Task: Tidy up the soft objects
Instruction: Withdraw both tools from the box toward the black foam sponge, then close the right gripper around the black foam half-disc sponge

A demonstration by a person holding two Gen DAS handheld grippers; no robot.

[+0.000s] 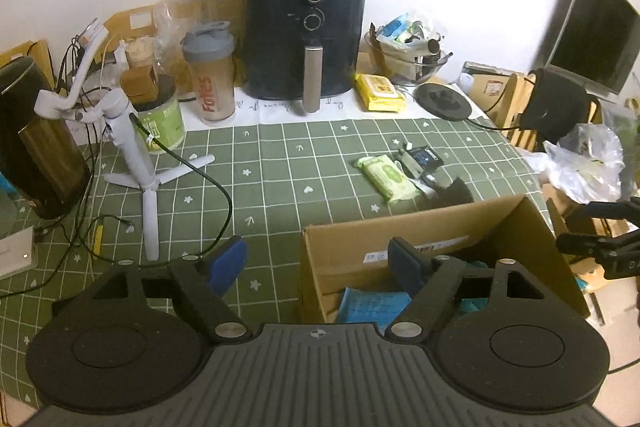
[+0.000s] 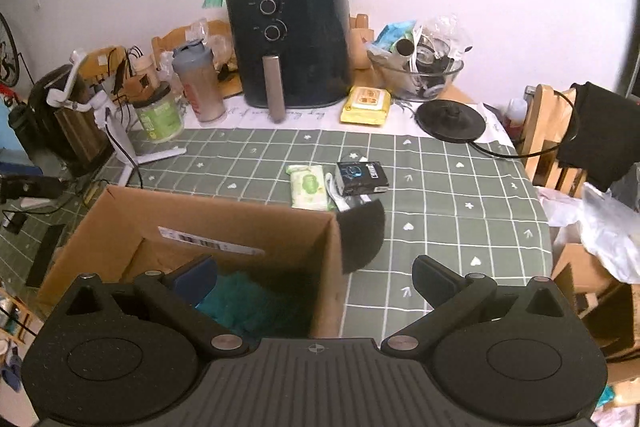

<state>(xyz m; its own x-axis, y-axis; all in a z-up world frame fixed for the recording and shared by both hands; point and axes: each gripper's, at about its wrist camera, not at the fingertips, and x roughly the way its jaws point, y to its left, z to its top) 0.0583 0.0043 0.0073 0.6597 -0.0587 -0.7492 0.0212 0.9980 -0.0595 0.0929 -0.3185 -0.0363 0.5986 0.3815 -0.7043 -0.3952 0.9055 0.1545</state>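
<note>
My left gripper [image 1: 318, 261] has its jaws spread wide, nothing between them — one blue pad [image 1: 228, 261] over the checked tablecloth [image 1: 280, 167], the other over the open cardboard box [image 1: 500, 223]. My right gripper [image 2: 314, 277] is likewise spread and empty, one pad inside the box mouth, the other over the cloth.

Box contents: a teal fuzzy cloth [image 2: 240, 303] lies on the bottom; in the left view a blue packet [image 1: 372, 303] shows beside it. A white shipping label [image 2: 212, 241] is stuck on the inner wall, print too small to read.

Just beyond the box: a green-and-white wipes pack [image 2: 307, 185] lying flat, a small black box with blue print [image 2: 362, 178] just beside it, and a dark half-round pad [image 2: 362, 235] against the box corner.

Further back: a shaker bottle [image 1: 210, 75] with red lettering reading roughly "Fortes", a green-labelled jar [image 1: 162, 119], a black air fryer [image 1: 306, 35] with two dials, a yellow wipes pack [image 1: 380, 93], and a glass bowl [image 2: 416, 73] heaped with small odds and ends.
</note>
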